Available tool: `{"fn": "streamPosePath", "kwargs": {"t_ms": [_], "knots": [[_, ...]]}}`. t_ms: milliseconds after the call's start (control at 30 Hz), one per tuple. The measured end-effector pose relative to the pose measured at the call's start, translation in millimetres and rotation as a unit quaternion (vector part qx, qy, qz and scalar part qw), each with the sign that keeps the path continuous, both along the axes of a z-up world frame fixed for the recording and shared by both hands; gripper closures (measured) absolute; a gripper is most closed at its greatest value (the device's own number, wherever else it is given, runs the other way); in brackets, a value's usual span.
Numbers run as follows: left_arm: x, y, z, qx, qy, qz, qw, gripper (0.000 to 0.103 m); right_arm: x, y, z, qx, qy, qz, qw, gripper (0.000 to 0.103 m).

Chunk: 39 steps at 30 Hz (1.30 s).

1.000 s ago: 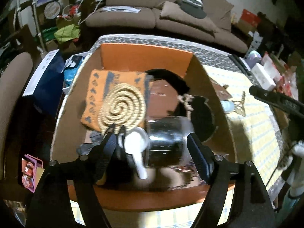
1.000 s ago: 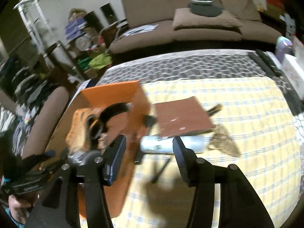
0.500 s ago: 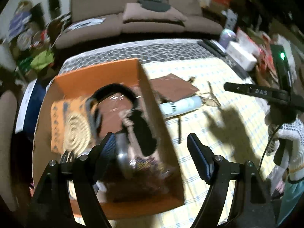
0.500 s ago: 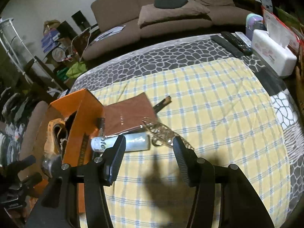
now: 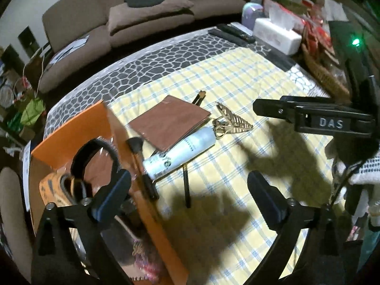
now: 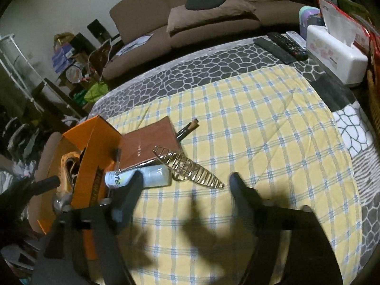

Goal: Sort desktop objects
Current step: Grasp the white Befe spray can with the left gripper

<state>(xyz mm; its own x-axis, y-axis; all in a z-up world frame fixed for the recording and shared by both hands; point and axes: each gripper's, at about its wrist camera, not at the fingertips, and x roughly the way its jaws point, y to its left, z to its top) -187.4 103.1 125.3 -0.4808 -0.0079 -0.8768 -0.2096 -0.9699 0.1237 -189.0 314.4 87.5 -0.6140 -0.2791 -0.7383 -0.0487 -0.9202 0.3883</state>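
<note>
An orange box (image 5: 71, 130) at the left of the table holds black headphones (image 5: 95, 152) and other items. On the yellow checked cloth lie a brown notebook (image 5: 169, 123), a white bottle (image 5: 180, 150), a gold hair clip (image 5: 234, 121), a black pen (image 5: 186, 187) and a makeup brush (image 5: 136, 146). My left gripper (image 5: 188, 175) hovers beside the box above the pen, its jaws opening and holding nothing. My right gripper (image 6: 187, 177) hangs just short of the gold hair clip (image 6: 190, 166), jaws opening and empty. Its left finger partly hides the white bottle (image 6: 152, 178).
A white tissue box (image 6: 337, 57) and black remotes (image 6: 282, 44) sit at the table's far right corner. A wicker basket (image 5: 320, 71) stands at the right edge. A brown sofa (image 6: 190, 16) lies beyond the table. The right half of the checked cloth (image 6: 273, 130) is bare.
My left gripper has swung from over the box to the right, above the checked cloth, and its jaws are wider. My right gripper has shifted toward the hair clip and spread wider too.
</note>
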Motion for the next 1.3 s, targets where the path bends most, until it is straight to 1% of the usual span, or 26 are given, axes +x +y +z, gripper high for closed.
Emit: {"fn": "streamPosePath", "kwargs": {"t_ms": [33, 100, 133, 233, 333, 400, 500, 633, 667, 767, 833, 900, 933, 1033, 1067, 1100, 1133, 1167, 1200, 1267, 1300], "knots": [[-3.7, 3.9, -3.0, -0.008, -0.003, -0.005, 0.9999, 0.003, -0.1, 2.1, -1.2, 0.000, 0.003, 0.000, 1.000, 0.018], [-12.3, 13.3, -10.9, -0.034, -0.013, -0.019, 0.9992, 0.003, -1.6, 4.7, -4.8, 0.004, 0.004, 0.002, 1.000, 0.013], [-16.1, 18.5, -15.1, -0.049, -0.018, -0.025, 0.9983, 0.003, -2.2, 6.1, -7.0, 0.005, 0.003, 0.001, 1.000, 0.012], [-26.3, 31.0, -30.1, -0.100, -0.041, -0.057, 0.9925, 0.003, -7.0, 9.8, -14.9, -0.006, -0.005, -0.001, 1.000, 0.012], [-36.2, 42.2, -47.9, -0.151, -0.066, -0.088, 0.9824, 0.003, -11.1, 12.0, -21.5, -0.015, -0.013, -0.003, 1.000, 0.012], [-41.2, 49.7, -59.5, -0.186, -0.081, -0.112, 0.9728, 0.003, -12.5, 12.5, -25.4, -0.019, -0.020, -0.006, 1.000, 0.012], [-50.4, 57.0, -75.2, -0.222, -0.106, -0.140, 0.9591, 0.003, -13.7, 14.2, -28.0, -0.018, -0.026, -0.007, 0.999, 0.012], [-64.3, 57.3, -85.1, -0.223, -0.135, -0.147, 0.9541, 0.004, -11.6, 20.0, -29.3, -0.014, -0.029, -0.016, 0.999, 0.012], [-67.4, 56.3, -86.6, -0.222, -0.140, -0.148, 0.9535, 0.008, -11.0, 22.4, -29.6, -0.017, -0.029, -0.017, 0.999, 0.012], [-74.6, 51.2, -92.4, -0.216, -0.159, -0.150, 0.9516, 0.014, -8.8, 31.2, -29.7, -0.020, -0.028, -0.024, 0.999, 0.012], [-76.8, 46.4, -100.4, -0.227, -0.171, -0.152, 0.9467, 0.020, -7.5, 37.4, -28.9, -0.020, -0.028, -0.028, 0.999, 0.012], [-77.7, 42.6, -109.7, -0.240, -0.182, -0.152, 0.9412, 0.022, -4.7, 43.7, -28.5, -0.025, -0.026, -0.032, 0.999, 0.012], [-78.0, 40.4, -114.8, -0.243, -0.190, -0.151, 0.9392, 0.027, -4.0, 45.2, -28.5, -0.026, -0.026, -0.033, 0.999, 0.013], [-77.2, 37.4, -126.2, -0.252, -0.200, -0.154, 0.9341, 0.030, -2.2, 50.5, -28.9, -0.025, -0.027, -0.033, 0.999, 0.013], [-77.7, 36.3, -128.9, -0.249, -0.204, -0.154, 0.9340, 0.033, -1.5, 51.9, -29.2, -0.026, -0.028, -0.033, 0.999, 0.013], [-78.7, 34.8, -129.2, -0.243, -0.208, -0.152, 0.9354, 0.034, -1.0, 53.2, -29.6, -0.026, -0.028, -0.033, 0.999, 0.013], [-80.5, 33.3, -128.2, -0.234, -0.210, -0.149, 0.9375, 0.037, -0.5, 53.4, -29.7, -0.027, -0.029, -0.032, 0.999, 0.013], [-82.0, 31.0, -127.2, -0.222, -0.213, -0.145, 0.9404, 0.040, -0.1, 53.7, -29.8, -0.026, -0.029, -0.031, 0.999, 0.013], [-82.2, 29.7, -126.9, -0.218, -0.214, -0.143, 0.9415, 0.041, -0.1, 53.5, -29.5, -0.024, -0.029, -0.030, 0.999, 0.013], [-80.6, 30.0, -126.1, -0.213, -0.213, -0.141, 0.9432, 0.055, 0.1, 53.1, -29.5, -0.024, -0.029, -0.029, 0.999, 0.013], [-79.0, 31.0, -124.1, -0.216, -0.206, -0.141, 0.9439, 0.066, 0.0, 52.8, -29.4, -0.024, -0.029, -0.028, 0.999, 0.013]]}}
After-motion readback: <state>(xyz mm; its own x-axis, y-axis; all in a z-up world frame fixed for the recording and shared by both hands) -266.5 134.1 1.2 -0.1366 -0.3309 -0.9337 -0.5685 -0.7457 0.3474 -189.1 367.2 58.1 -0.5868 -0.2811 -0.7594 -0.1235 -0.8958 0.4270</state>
